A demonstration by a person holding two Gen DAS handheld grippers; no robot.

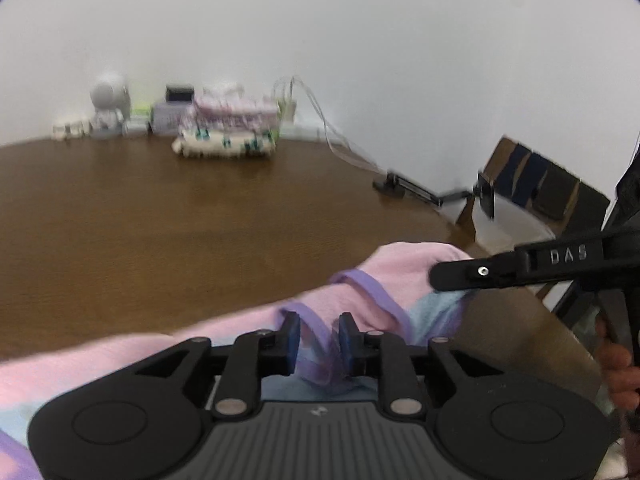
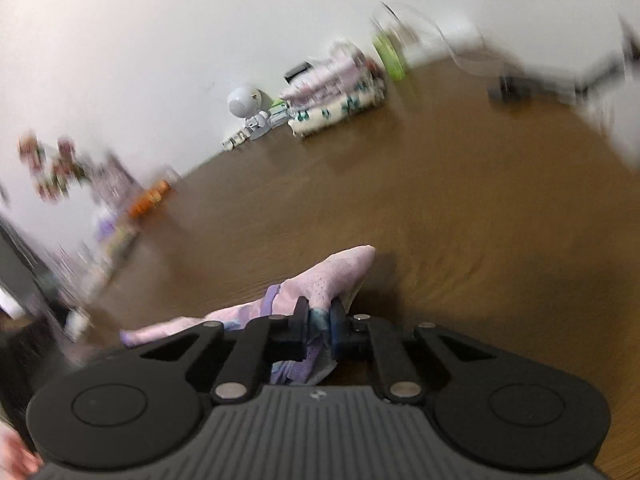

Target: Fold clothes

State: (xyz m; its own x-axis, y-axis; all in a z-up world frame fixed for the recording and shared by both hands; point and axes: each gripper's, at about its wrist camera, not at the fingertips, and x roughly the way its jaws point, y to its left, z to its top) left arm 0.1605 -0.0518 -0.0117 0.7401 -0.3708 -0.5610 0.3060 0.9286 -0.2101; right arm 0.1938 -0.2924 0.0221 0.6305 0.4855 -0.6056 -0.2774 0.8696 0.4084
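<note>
Left wrist view, item one: left gripper (image 1: 318,334), blue pads (image 1: 291,334) drawn in on the purple-trimmed edge of a pink garment (image 1: 400,272); a gap shows between the pads, filled with bunched cloth, so the hold looks real but not tight. Pink cloth trails away to the left of the fingers and below them, with pale blue cloth showing to their right.

Item two: right gripper (image 2: 319,320), jaws nearly together, pinching a fold of the same pink, purple-edged cloth. A loose pink flap rises just ahead of the fingers; more trails to their left. From the left wrist view this gripper enters on the right, its fingertip laid on the garment.

Item three: brown table (image 1: 160,208), bare well ahead of both sets of fingers. Far ahead, against the wall, a stack of folded cloth (image 1: 228,132) and a small white figure (image 1: 107,108).

Risks, as judged: the left hold spans a thick bunch, so a pull could slide the trim out. Both views are blurred, suggesting fast motion; a jerk could drag the hems unevenly and leave a crooked fold. How far folding has gone cannot be told.

Writing: "DAS" in pale letters on the right gripper's arm. Nothing else is legible.
</note>
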